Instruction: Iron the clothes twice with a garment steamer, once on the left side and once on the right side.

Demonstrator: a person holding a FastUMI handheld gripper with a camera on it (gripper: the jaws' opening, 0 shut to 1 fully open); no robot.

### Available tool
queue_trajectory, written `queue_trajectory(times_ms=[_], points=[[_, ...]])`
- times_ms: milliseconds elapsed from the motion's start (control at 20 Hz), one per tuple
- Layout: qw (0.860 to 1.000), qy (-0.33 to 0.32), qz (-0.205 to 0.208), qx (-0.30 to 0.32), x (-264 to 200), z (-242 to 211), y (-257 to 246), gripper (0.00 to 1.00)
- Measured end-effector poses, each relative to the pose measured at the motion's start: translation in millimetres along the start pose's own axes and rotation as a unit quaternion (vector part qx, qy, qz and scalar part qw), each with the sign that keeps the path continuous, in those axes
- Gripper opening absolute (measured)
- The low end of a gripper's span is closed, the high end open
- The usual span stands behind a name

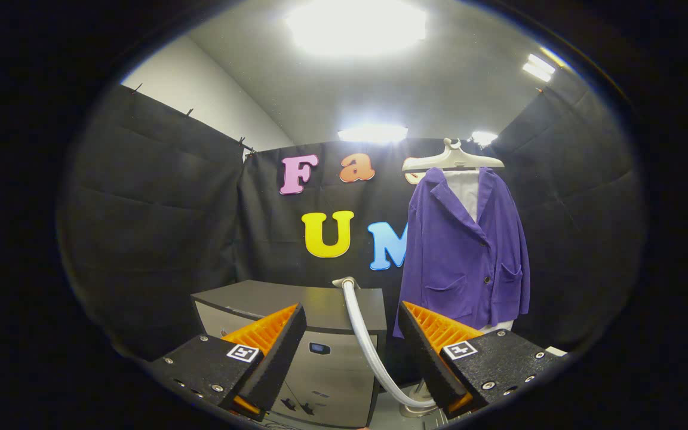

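A purple jacket (466,251) hangs over a white board on a pale hanger (452,160), beyond and above my right finger. The garment steamer's grey box-shaped base (296,310) stands on the floor beyond the fingers. Its white hose (368,346) leaves the top of the base and curves down between my fingers toward a foot at the floor. My gripper (353,346) is open, with the fingers wide apart and pressing on nothing. The steamer head is hidden from me.
Black cloth walls close the booth on the left, back and right. The stand's round foot (418,409) sits on the floor just under the right finger. Bright ceiling lights glare overhead.
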State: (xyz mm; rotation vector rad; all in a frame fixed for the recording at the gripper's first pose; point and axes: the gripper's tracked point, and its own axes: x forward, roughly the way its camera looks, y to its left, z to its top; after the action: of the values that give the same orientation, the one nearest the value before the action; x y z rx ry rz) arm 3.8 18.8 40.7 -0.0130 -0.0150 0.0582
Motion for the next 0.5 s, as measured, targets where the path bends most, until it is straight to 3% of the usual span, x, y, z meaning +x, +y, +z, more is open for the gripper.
queue_trajectory(times_ms=[500], points=[[1.0,-0.017,0.024,0.007,71,70,-4,0.95]])
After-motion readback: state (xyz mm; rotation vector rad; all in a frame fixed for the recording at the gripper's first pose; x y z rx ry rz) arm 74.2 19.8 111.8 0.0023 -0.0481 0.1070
